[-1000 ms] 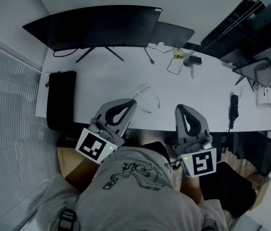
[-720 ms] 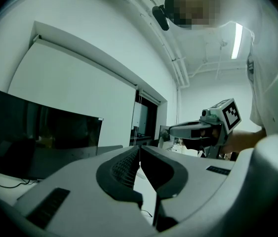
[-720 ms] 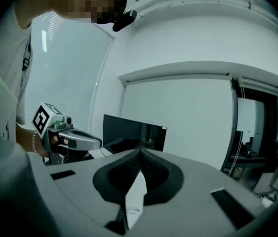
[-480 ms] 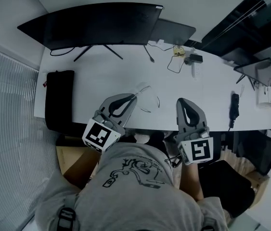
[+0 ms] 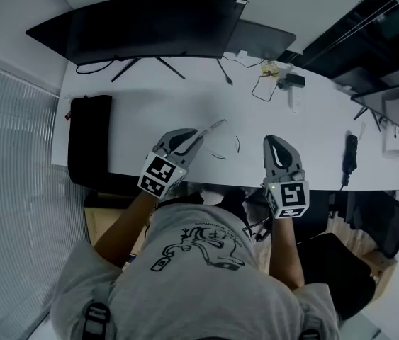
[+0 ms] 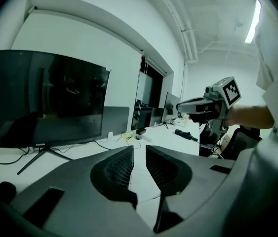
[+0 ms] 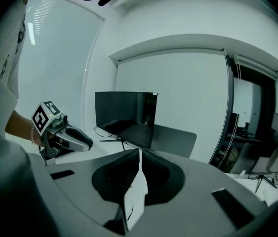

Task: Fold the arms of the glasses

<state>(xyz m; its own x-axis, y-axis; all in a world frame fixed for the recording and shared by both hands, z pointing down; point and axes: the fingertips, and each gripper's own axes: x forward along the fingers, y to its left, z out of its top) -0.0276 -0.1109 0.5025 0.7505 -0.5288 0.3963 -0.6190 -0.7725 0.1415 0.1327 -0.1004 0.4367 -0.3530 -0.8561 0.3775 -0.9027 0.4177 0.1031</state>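
Thin wire-framed glasses [image 5: 217, 155] lie on the white table [image 5: 149, 112] near its front edge, with their arms spread. My left gripper [image 5: 200, 134] hovers low, its tips right beside the left side of the glasses. In the left gripper view its jaws stand slightly apart with only table between them, and a thin wire [image 6: 152, 198] shows low in the gap. My right gripper [image 5: 273, 141] is to the right of the glasses, apart from them. In the right gripper view its tips [image 7: 139, 153] meet, so it is shut on nothing.
A large dark monitor [image 5: 142, 30] and a second dark screen [image 5: 263, 37] stand at the back. A black case [image 5: 89, 144] lies at the left edge. Cables and small items [image 5: 277, 83] sit at the back right, and a black device [image 5: 350, 154] lies further right.
Both grippers have sunk towards the table and moved forward. The left gripper's tips have come up beside the glasses. The glasses have not moved on the table.
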